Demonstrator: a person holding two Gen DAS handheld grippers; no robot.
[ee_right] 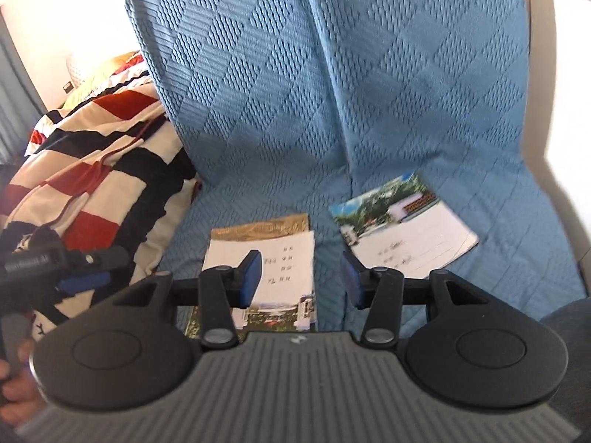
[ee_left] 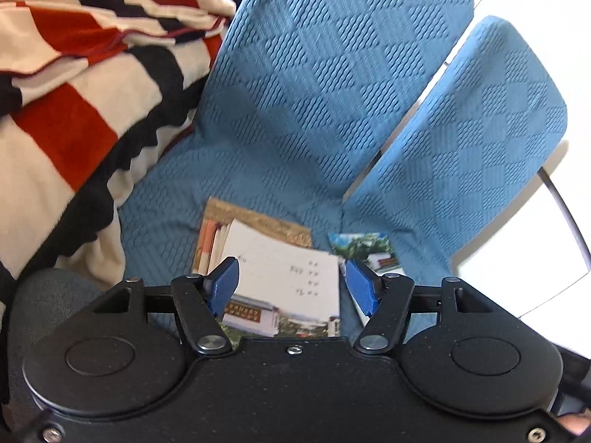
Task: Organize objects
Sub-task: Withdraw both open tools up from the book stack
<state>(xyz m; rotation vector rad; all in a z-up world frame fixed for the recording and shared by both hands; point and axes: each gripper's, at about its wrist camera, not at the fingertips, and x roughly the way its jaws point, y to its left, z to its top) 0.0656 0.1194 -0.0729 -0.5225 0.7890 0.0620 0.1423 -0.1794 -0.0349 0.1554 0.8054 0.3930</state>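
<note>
Blue quilted sofa cover (ee_right: 369, 110) held our booklet stack (ee_right: 262, 258), with a loose booklet (ee_right: 406, 232) just beside it; both tools, left (ee_left: 291, 288) and right (ee_right: 301, 277), hung open and empty.

Printed text on the white booklet (ee_right: 271, 273) is blurred — unreadable — its lower edge hidden behind the gripper body.

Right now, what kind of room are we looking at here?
Probably a living room or bedroom at home. A sofa with a blue quilted cover holds a pile of booklets and a separate booklet, with a red, black and cream striped blanket heaped beside them.
</note>
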